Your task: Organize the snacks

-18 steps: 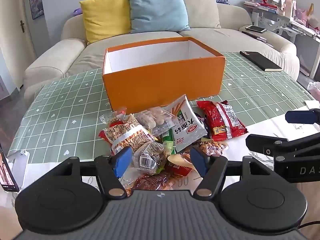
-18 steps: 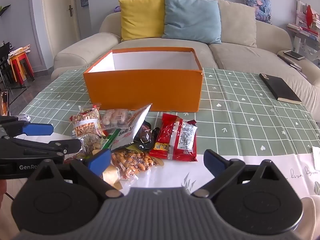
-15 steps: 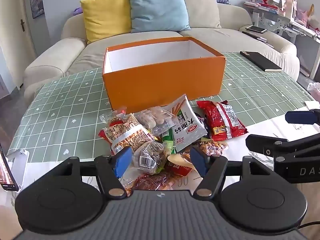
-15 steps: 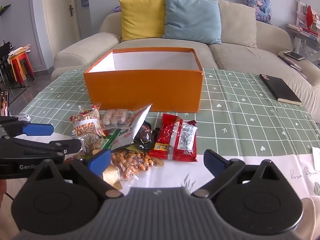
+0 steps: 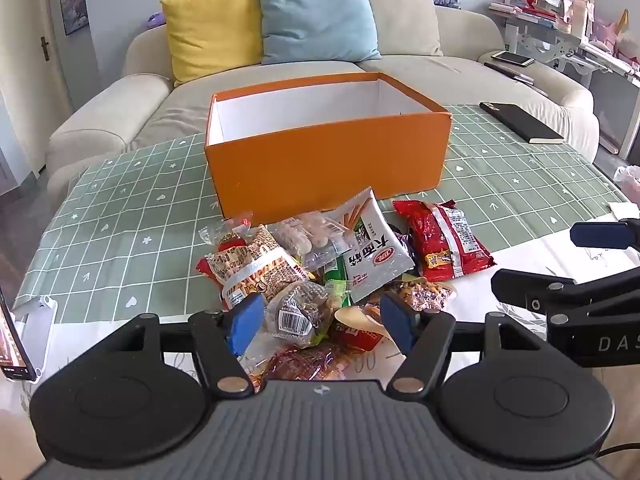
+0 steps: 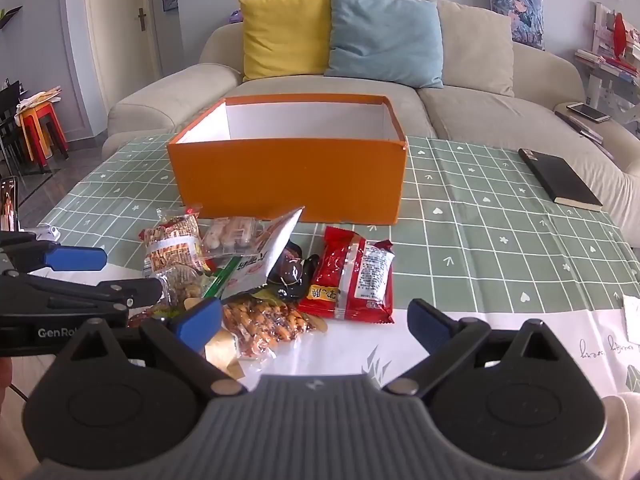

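Note:
A pile of snack packets lies on the table in front of an open orange box (image 5: 328, 164), also in the right wrist view (image 6: 288, 178). The box looks empty. My left gripper (image 5: 322, 322) is open, low over the near side of the pile, its pads either side of a clear packet with a barcode (image 5: 298, 312). A white packet (image 5: 370, 256) and a red packet (image 5: 444, 246) lie further back. My right gripper (image 6: 316, 322) is open and empty, just in front of a nut packet (image 6: 268, 320) and the red packet (image 6: 354, 276).
The table has a green checked cloth (image 5: 120, 216). A black notebook (image 6: 560, 180) lies at the right. A phone on a white stand (image 5: 24, 336) is at the left edge. A sofa with cushions (image 5: 316, 20) stands behind the table.

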`<action>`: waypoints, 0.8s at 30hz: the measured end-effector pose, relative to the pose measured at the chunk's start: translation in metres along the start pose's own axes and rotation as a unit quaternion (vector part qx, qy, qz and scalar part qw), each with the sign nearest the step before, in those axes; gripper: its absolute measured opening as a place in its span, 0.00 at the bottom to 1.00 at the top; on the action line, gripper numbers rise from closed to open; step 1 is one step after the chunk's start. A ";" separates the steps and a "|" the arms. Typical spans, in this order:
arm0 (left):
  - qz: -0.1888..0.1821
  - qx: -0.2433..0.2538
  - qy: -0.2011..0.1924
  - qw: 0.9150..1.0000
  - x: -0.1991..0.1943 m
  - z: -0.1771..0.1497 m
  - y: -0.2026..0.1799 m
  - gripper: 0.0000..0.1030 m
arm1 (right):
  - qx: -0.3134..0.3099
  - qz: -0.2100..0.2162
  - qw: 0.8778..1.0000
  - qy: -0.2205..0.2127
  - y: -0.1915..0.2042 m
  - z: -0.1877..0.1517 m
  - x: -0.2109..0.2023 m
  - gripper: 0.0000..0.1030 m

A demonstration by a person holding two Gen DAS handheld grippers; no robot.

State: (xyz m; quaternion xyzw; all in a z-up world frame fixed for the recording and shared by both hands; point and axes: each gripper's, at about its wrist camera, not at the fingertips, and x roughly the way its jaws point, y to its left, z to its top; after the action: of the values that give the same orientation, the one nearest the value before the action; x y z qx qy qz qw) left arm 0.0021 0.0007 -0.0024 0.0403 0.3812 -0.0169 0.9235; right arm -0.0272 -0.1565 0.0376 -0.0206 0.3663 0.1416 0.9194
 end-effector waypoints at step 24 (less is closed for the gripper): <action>-0.002 -0.001 0.002 1.000 0.000 -0.002 0.001 0.76 | -0.002 -0.001 1.000 0.000 0.000 0.000 0.000 0.93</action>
State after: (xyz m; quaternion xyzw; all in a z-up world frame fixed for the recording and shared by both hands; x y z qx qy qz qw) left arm 0.0007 0.0014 -0.0044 0.0388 0.3827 -0.0178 0.9229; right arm -0.0276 -0.1564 0.0379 -0.0233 0.3663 0.1411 0.9194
